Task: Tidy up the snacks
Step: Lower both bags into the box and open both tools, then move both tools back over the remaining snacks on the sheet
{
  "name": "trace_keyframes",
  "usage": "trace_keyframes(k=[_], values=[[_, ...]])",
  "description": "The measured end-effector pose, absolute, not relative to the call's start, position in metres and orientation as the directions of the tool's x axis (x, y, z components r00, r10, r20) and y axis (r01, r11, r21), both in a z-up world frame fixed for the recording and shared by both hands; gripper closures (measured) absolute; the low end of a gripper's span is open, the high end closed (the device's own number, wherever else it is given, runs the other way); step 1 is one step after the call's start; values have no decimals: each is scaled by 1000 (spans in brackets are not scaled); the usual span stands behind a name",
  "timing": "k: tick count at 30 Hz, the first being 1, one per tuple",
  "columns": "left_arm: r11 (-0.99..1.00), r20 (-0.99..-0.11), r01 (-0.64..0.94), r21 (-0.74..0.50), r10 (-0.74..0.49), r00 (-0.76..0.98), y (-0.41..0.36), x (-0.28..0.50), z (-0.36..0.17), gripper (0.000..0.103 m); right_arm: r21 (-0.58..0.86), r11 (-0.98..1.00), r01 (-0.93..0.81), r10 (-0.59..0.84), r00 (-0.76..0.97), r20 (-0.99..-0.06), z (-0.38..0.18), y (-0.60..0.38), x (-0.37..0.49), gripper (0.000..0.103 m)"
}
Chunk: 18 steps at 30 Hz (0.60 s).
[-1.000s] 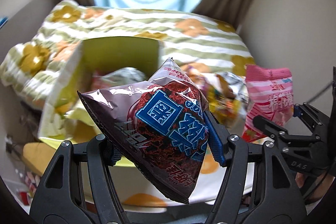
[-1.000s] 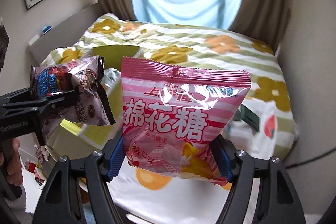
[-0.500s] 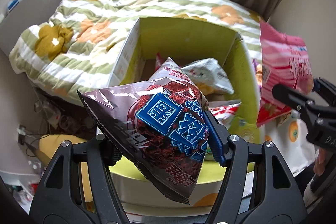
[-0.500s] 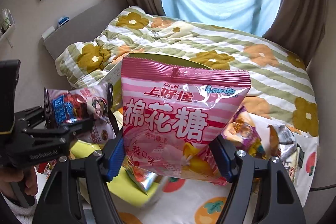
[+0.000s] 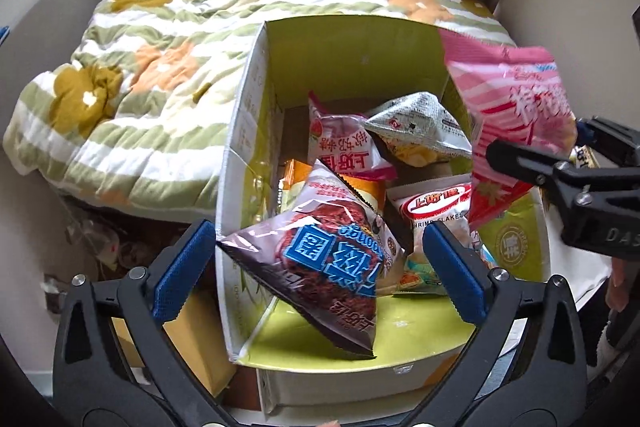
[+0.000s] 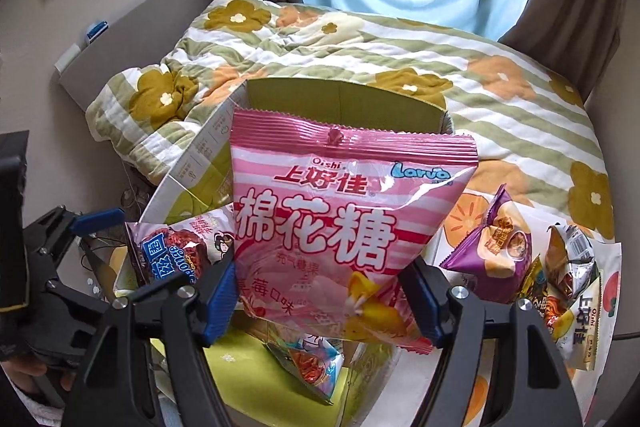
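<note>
Brown snack bag [image 5: 320,259] seen over open green-lined carton [image 5: 352,59], between spread blue pads [image 5: 180,267] of left gripper [image 5: 316,271] — jaws just opened wide, bag untouched by pads. Pink marshmallow bag [image 6: 340,227] clamped in right gripper [image 6: 320,303], held above carton's right edge. More snack packets [image 5: 352,147] piled inside carton — others [image 6: 560,267] left on floral bedspread [image 6: 500,67].

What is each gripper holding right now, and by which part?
Right gripper: pink marshmallow bag, pinched by its lower end. Left gripper: nothing; its jaws have just been opening, dark snack bag loose between them.
</note>
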<state>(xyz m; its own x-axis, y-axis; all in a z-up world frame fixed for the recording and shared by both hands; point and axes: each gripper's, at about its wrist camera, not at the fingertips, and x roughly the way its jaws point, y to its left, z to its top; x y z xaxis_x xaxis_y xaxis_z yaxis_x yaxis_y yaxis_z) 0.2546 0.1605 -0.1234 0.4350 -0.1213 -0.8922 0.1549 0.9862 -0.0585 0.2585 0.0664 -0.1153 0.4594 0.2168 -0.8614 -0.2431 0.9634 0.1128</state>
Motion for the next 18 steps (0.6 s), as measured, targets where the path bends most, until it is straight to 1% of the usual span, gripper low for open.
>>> trace_keyframes(k=[3, 9, 11, 12, 13, 15, 18], values=[[989, -886, 128, -78, -128, 446, 169, 256, -117, 0, 116, 956, -268, 228, 440, -869, -121, 71, 264, 34], [994, -877, 68, -88, -110, 467, 177, 257, -110, 0, 172, 933, -316, 296, 404, -865, -126, 82, 271, 33], [995, -874, 59, -84, -102, 474, 178, 258, -108, 0, 173, 927, -333, 305, 401, -864, -127, 85, 270, 24], [995, -871, 53, -88, -103, 480, 179, 258, -107, 0, 155, 930, -333, 291, 412, -863, -127, 86, 269, 16], [995, -869, 49, -92, -104, 483, 181, 258, -107, 0, 142, 931, -336, 282, 418, -863, -128, 85, 268, 11], [995, -870, 38, -90, -97, 483, 184, 258, -108, 0, 137, 927, -349, 285, 418, -863, -130, 83, 264, 8], [995, -871, 38, -90, -97, 482, 186, 255, -110, 0, 128, 929, -348, 279, 431, -858, -132, 80, 257, 7]])
